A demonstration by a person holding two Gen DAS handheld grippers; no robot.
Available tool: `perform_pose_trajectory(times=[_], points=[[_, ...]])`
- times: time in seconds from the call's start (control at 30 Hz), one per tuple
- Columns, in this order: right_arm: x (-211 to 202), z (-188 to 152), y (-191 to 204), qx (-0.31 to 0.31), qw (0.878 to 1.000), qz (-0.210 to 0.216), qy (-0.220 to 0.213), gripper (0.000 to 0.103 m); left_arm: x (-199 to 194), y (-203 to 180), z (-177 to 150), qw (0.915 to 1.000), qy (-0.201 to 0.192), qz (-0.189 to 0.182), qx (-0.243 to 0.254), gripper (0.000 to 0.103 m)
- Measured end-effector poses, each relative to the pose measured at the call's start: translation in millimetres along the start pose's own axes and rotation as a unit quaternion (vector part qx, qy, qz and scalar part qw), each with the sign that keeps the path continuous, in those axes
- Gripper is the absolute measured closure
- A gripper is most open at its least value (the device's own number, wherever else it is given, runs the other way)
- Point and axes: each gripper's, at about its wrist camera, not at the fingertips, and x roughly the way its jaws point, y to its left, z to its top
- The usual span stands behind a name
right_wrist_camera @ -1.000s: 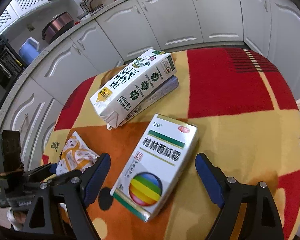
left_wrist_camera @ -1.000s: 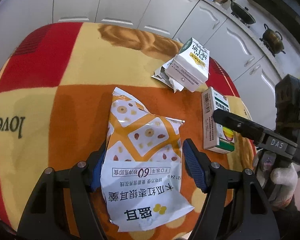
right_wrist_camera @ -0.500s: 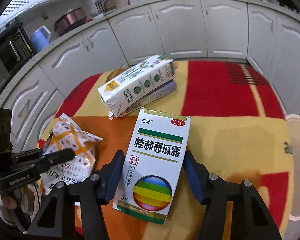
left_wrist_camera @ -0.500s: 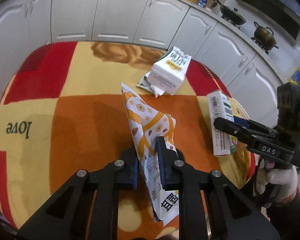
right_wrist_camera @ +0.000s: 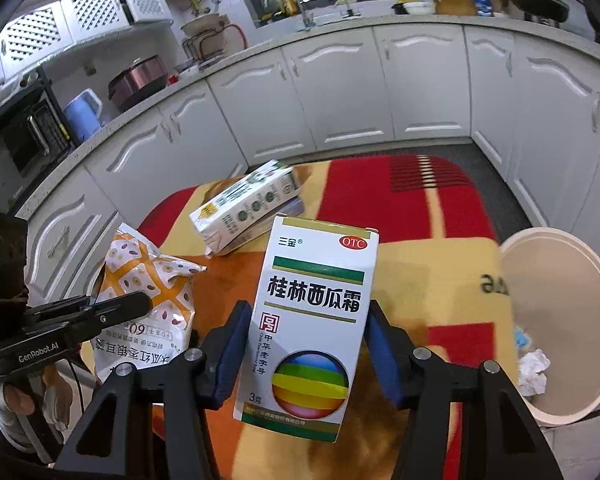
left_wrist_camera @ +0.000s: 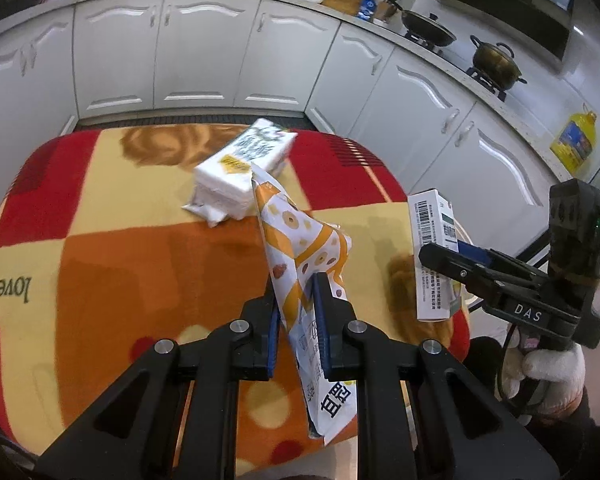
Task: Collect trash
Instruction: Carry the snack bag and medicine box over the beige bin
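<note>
My left gripper [left_wrist_camera: 296, 300] is shut on an orange-and-white snack bag [left_wrist_camera: 304, 248] and holds it upright above the table; the bag also shows in the right wrist view [right_wrist_camera: 148, 300]. My right gripper [right_wrist_camera: 304, 320] is shut on a white medicine box [right_wrist_camera: 312, 320] with a rainbow ball print, lifted off the table; the box also shows in the left wrist view [left_wrist_camera: 434, 256]. A white milk carton [left_wrist_camera: 244, 164] lies on the table on top of a flat wrapper, also seen in the right wrist view [right_wrist_camera: 244, 204].
The round table has a red, yellow and orange cloth [left_wrist_camera: 100, 264]. A beige trash bin [right_wrist_camera: 560, 320] with crumpled paper inside stands at the table's right side. White kitchen cabinets [left_wrist_camera: 200, 52] run behind.
My left gripper closed on the snack bag and raised it upright. My right gripper closed on the medicine box and lifted it off the table. The trash bin came into the right wrist view.
</note>
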Motion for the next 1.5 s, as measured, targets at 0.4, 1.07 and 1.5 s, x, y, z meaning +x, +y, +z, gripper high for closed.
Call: perform_pose_trajectory(times=[0.4, 1.07, 1.5], points=[[-40, -5, -67, 0.044, 0.998, -0.034, -0.03, 0.05, 35, -68, 20, 0.9989, 0.006, -0.023, 0.041, 0.091], [-70, -12, -155, 0.113, 0.99, -0.075, -0.05, 0.051, 79, -139, 46, 0.9947, 0.026, -0.062, 0.077, 0.094], [-60, -27, -209, 0.155, 0.981, -0.114, -0.031, 0.052, 138, -194, 60, 0.9908, 0.054, -0.087, 0.089, 0.094]])
